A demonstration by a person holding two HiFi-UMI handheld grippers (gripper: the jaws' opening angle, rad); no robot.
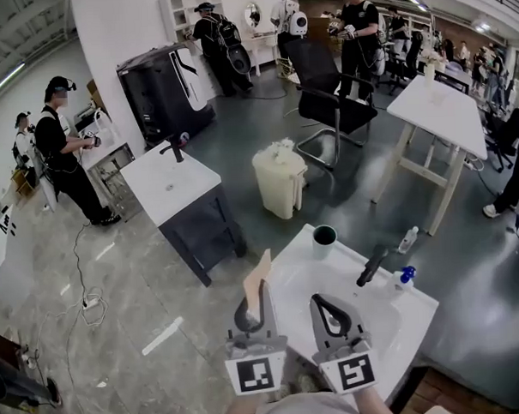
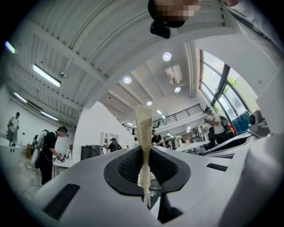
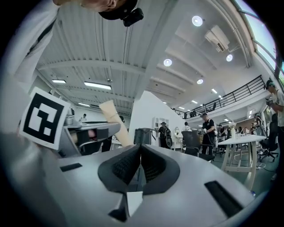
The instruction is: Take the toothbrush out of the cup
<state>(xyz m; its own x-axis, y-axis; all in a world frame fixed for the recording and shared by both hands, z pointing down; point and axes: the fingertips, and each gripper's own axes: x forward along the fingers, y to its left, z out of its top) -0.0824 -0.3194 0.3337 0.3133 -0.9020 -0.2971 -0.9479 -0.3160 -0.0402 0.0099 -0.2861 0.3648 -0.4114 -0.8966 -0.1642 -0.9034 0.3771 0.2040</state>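
Above the near edge of the white washbasin counter [image 1: 406,311], the left gripper [image 1: 255,307] carries the pale tan, flat-handled toothbrush [image 1: 257,279].

- Grip: left jaws are drawn narrow and pinch the handle low down, so most of the toothbrush [image 2: 143,133] stands up past the tips, leaning slightly. Holding a thin flat handle across its faces probably keeps it from twisting in the pads.
- Location of task object: toothbrush is in the air, well apart from the white round cup [image 1: 323,246] with a dark inside. The cup stands upright at the far edge of the counter, beside the black tap [image 1: 371,266]. Nothing shows above its rim.
- Right gripper [image 1: 331,314]: jaws brought together on nothing, seen clearly in its own view [image 3: 140,153]. It sits just beside the left one, likely parked out of the way; the toothbrush [image 3: 114,122] shows to its left.
- Judgement: removal looks complete; only a set-down, if wanted, remains.
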